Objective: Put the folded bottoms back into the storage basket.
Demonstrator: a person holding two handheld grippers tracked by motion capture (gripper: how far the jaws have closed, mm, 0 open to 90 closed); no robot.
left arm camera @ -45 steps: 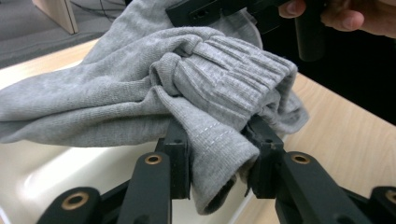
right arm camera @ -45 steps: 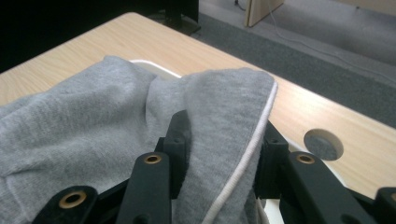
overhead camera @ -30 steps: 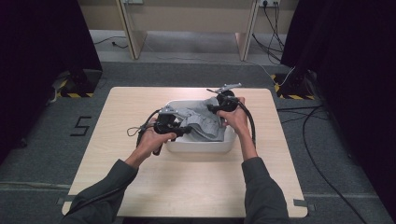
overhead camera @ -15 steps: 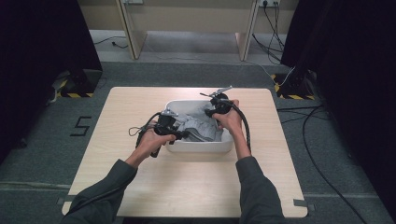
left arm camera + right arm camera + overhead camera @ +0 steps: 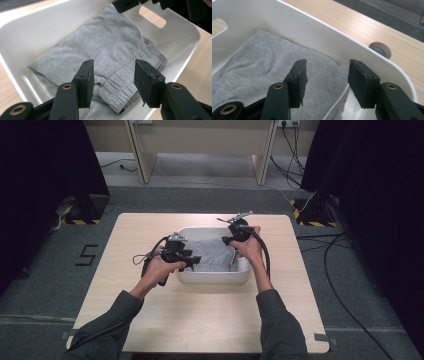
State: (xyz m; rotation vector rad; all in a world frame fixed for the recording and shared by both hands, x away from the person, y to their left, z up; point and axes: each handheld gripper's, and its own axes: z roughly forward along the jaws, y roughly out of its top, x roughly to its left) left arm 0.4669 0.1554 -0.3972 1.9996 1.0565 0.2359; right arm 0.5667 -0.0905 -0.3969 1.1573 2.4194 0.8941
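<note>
1. The left tongs [image 5: 113,77] stand parted, their jaws having just been opening; nothing is pinched between the pads, and the grey garment [image 5: 110,52] lies below and just ahead of them, its ribbed waistband showing through the gap.
2. The right tongs [image 5: 327,80] are likewise parted, having just been opening, with no cloth caught between the pads; the grey garment [image 5: 262,67] lies beneath and ahead of them, and a thin white cord runs under the gap.
3. In the high view the left tongs [image 5: 186,255] hang over the near left part of the garment [image 5: 212,255], while the right tongs [image 5: 227,240] hang over its far right corner; the folded cloth lies between the two.
4. Around both tongs rises the white tub [image 5: 212,277], which holds the garment; its rim passes just beyond the right tongs' outer jaw.
5. Beyond the tub spreads the pale wooden worktop [image 5: 200,320], with a round cable hole [image 5: 380,49] past the rim.
</note>
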